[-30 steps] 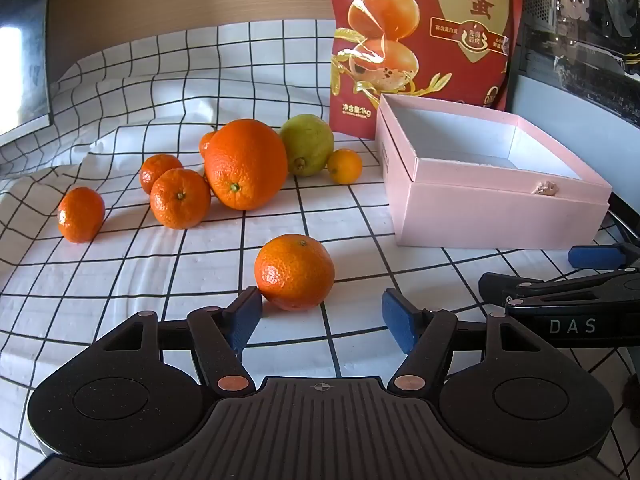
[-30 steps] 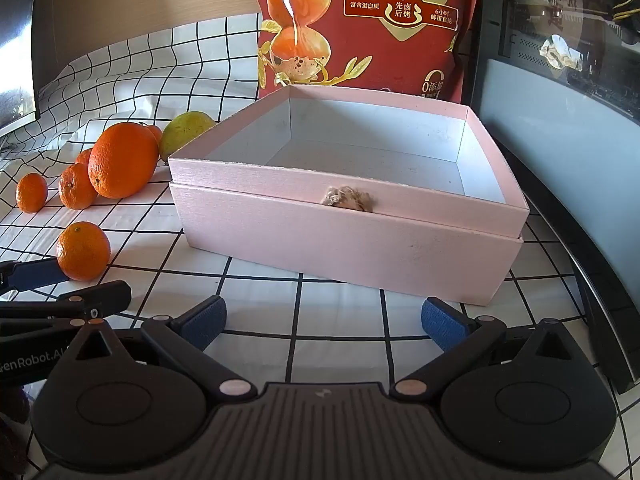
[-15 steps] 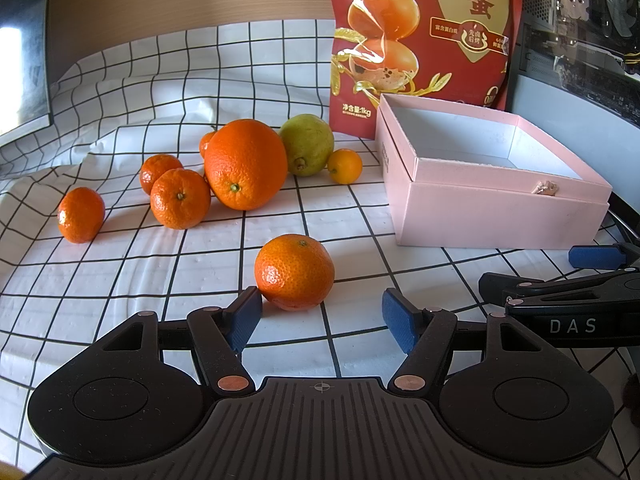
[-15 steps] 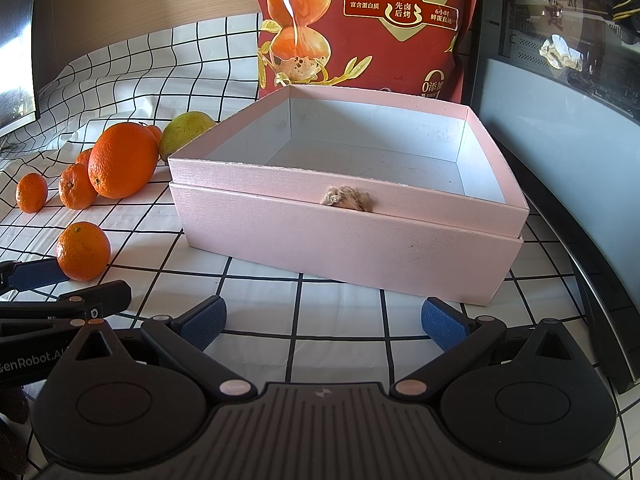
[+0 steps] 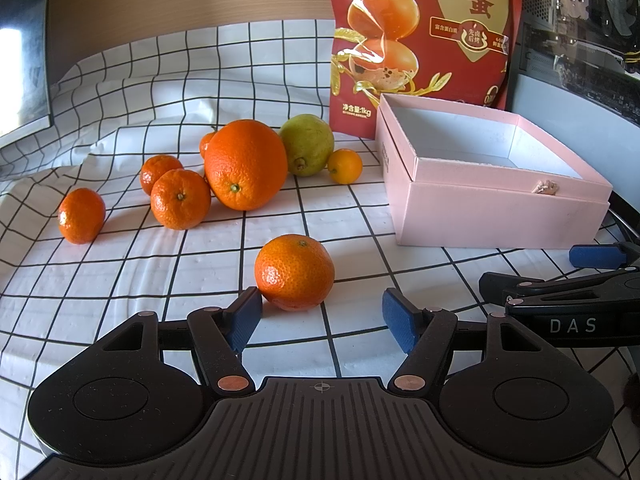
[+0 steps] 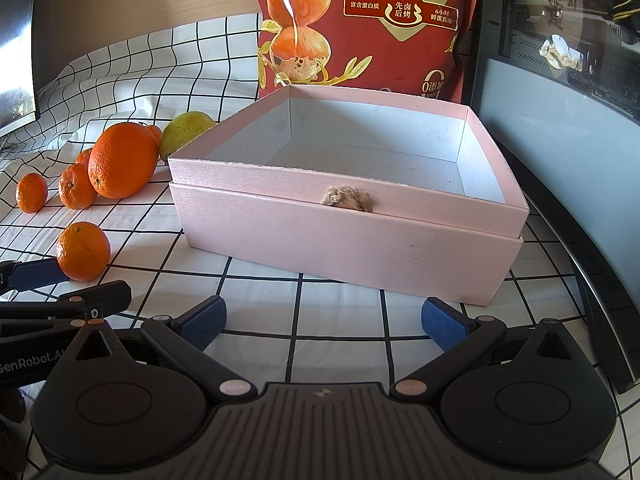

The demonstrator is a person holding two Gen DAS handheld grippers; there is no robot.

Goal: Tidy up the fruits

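Note:
A mandarin [image 5: 295,272] lies on the checked cloth just ahead of my open, empty left gripper [image 5: 322,320]; it also shows in the right wrist view [image 6: 83,251]. Farther back sit a large orange [image 5: 245,165], several small mandarins [image 5: 180,199], a green pear [image 5: 307,145] and a small yellow citrus [image 5: 345,166]. An open, empty pink box [image 5: 504,216] stands to the right. My right gripper [image 6: 322,322] is open and empty, just in front of the box [image 6: 344,240].
A red snack bag [image 5: 420,40] stands behind the box. A dark monitor edge [image 5: 24,48] is at the far left. A grey and black case [image 6: 560,140] borders the right side. The checked cloth [image 5: 120,272] is wrinkled toward the back left.

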